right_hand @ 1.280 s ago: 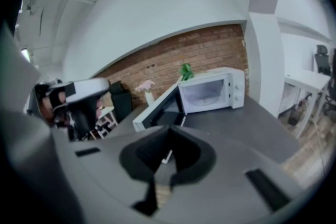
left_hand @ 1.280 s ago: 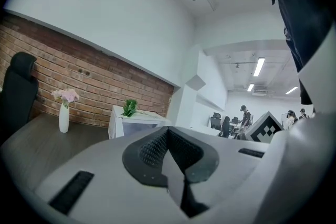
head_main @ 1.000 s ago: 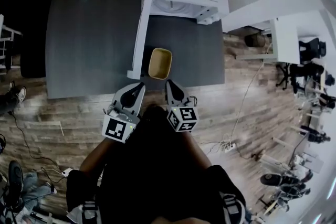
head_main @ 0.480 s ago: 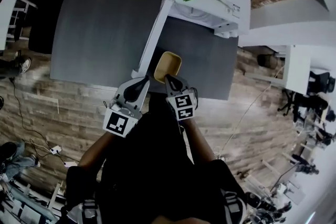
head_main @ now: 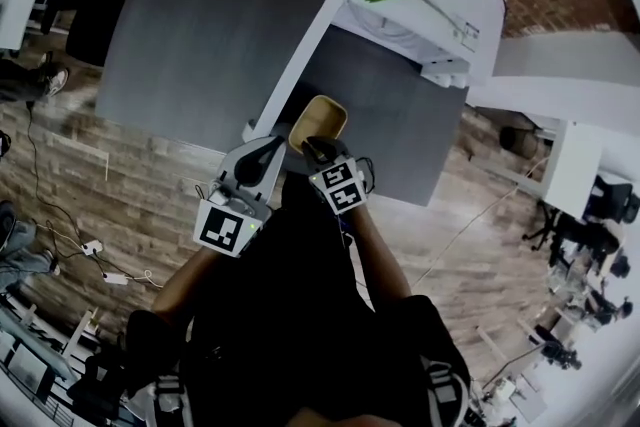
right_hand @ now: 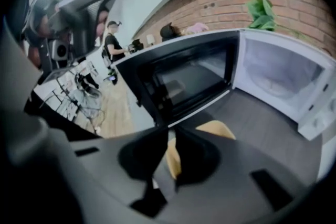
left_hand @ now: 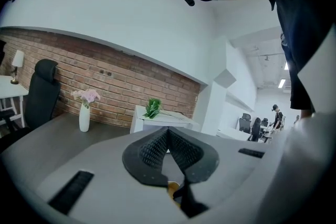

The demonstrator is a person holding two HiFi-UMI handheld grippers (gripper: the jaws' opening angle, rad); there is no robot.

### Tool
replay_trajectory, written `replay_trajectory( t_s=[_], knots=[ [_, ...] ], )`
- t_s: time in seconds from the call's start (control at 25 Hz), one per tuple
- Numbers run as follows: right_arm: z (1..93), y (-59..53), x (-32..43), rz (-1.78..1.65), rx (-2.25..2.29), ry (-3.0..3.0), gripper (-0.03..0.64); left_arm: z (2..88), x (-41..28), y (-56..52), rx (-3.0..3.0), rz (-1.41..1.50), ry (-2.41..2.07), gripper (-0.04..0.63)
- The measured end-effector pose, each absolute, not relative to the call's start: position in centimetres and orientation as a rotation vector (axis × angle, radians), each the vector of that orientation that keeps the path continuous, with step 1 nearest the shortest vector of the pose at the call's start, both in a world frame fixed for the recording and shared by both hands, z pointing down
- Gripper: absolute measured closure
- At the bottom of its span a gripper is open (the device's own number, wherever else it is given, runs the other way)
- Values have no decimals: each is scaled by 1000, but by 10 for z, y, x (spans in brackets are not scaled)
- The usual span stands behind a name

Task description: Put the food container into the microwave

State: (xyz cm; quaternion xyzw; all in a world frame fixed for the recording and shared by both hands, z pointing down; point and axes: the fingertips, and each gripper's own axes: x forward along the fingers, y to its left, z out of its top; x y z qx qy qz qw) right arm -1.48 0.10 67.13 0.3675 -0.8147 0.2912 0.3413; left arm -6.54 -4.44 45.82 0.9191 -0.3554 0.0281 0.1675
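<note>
Head view gives us the food container (head_main: pixel 320 120) on the dark table (head_main: pixel 190 35), at 7 o'clock from the open microwave (head_main: pixel 430 5) and just beside its swung-out door (head_main: pixel 300 65). Our right gripper (head_main: pixel 312 148) is clamped on the container's near rim, which shows tan between the jaws in the right gripper view. Our left gripper (head_main: pixel 270 150) sits at 9 o'clock of it, jaws pressed together on nothing.
</note>
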Motion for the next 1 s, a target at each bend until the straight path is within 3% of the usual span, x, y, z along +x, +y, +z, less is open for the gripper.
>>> replay_trajectory(
  t_s=[0.16,1.0],
  knots=[
    [695,14,-17,730,830,-2059,492,458,-61,-48,2595,59,-1020,561],
    [786,56,-15,595,522,-1794,494,465,-54,-55,2584,65,-978,560]
  ],
)
